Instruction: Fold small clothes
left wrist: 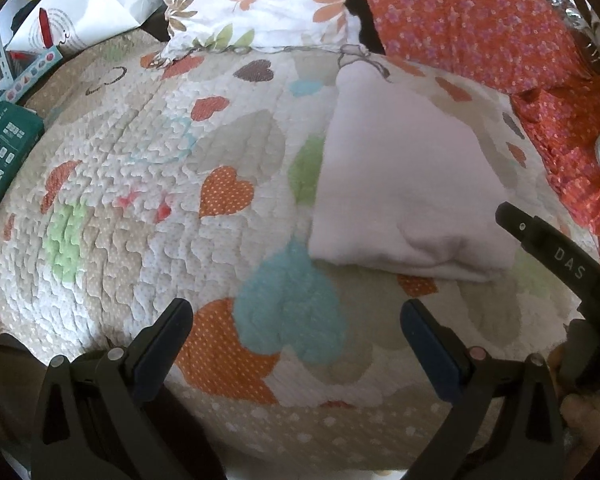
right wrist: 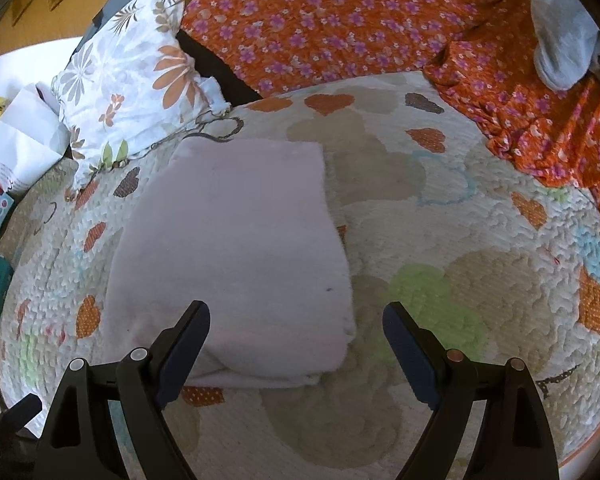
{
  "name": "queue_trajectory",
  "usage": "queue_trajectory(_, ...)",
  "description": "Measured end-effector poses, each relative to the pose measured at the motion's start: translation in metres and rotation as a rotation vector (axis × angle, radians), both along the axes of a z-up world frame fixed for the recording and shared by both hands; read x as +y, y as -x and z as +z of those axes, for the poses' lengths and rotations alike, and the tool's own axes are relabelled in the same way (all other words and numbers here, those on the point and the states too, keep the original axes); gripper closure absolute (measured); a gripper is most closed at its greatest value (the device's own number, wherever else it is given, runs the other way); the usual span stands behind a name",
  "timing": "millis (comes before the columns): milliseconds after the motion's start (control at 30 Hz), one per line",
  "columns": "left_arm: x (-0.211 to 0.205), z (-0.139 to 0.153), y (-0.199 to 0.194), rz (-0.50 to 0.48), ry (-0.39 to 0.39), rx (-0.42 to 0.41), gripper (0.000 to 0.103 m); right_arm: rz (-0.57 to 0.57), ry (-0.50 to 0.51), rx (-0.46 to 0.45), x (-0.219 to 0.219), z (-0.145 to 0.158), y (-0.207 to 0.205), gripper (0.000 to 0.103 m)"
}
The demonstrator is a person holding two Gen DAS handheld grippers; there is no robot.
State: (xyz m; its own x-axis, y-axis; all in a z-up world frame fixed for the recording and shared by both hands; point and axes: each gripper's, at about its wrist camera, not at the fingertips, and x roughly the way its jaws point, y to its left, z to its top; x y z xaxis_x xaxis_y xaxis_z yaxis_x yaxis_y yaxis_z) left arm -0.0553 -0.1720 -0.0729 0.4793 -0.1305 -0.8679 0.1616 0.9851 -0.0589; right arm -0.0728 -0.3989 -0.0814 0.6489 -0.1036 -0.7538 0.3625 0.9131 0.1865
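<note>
Bedding fills both views: a quilted bedspread [right wrist: 440, 240] printed with coloured hearts covers the bed, with an orange flowered sheet [right wrist: 320, 24] bunched along its far side and far right corner, and a white floral pillow [right wrist: 136, 80] at the far left. On the quilt lies the task's thing, a pale pink garment [right wrist: 236, 248], already folded into a neat, thick rectangle with its rounded fold edge nearest the cameras; it sits left of centre in the right wrist view and right of centre in the left wrist view. The fold on this piece looks finished, so the step in hand is probably letting go and drawing back; the next move would call for fetching another small garment, perhaps the crumpled pale cloth [right wrist: 560, 48] on the orange sheet at the far right. The right gripper [right wrist: 296, 332] hovers at the garment's near right corner, fingers spread wide and holding nothing. The left gripper [left wrist: 296, 328] hangs over bare quilt left of the garment, fingers also wide and empty. Open quilt lies to both sides of the garment and in front of it. Clutter crowds the bed's left edge: white paper bags [left wrist: 92, 12] and a teal box [left wrist: 4, 148].
</note>
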Motion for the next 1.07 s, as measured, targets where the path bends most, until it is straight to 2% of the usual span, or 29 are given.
queue_trajectory(200,-0.016,0.011,0.015,-0.034,-0.013,-0.031,0.000,-0.008,-0.019,-0.009,-0.008,0.003,0.010,0.011)
queue_trajectory(467,-0.025,0.001,0.019,-0.053,0.013,0.024,0.000,-0.032,-0.030,-0.008,-0.017,0.002,0.022,0.011)
queue_trajectory(1067,-0.015,-0.014,-0.017,-0.026,0.125,0.070,0.000,0.023,0.037,0.023,-0.002,-0.007,0.013,0.011)
